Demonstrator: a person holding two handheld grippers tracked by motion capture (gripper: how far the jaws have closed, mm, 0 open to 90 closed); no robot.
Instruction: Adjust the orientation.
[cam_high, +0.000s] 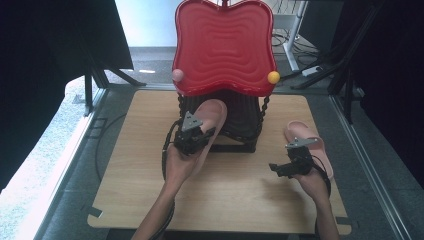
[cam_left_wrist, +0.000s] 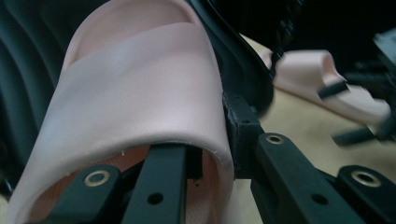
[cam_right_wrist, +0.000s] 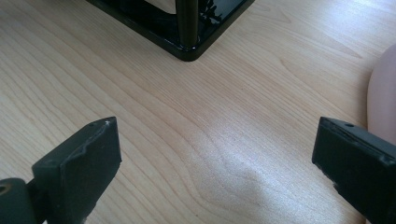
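Note:
My left gripper (cam_high: 192, 135) is shut on the side of a pink slipper (cam_high: 212, 112), one jaw under its strap and the other outside. The slipper (cam_left_wrist: 140, 84) points toe-first into a black wavy shelf (cam_high: 245, 115) beneath a red wavy top (cam_high: 225, 45). A second pink slipper (cam_high: 305, 132) lies flat on the wooden table at the right. My right gripper (cam_high: 290, 165) hovers open just near its heel end, with nothing between the jaws. In the right gripper view, that slipper (cam_right_wrist: 383, 98) sits at the right edge, and the rack's black corner (cam_right_wrist: 187, 46) is ahead.
A pink ball (cam_high: 178, 75) and a yellow ball (cam_high: 273, 77) sit at the red top's lower corners. The wooden board (cam_high: 225, 195) has bare room in front of the rack. Dark curtains and metal stands flank the table.

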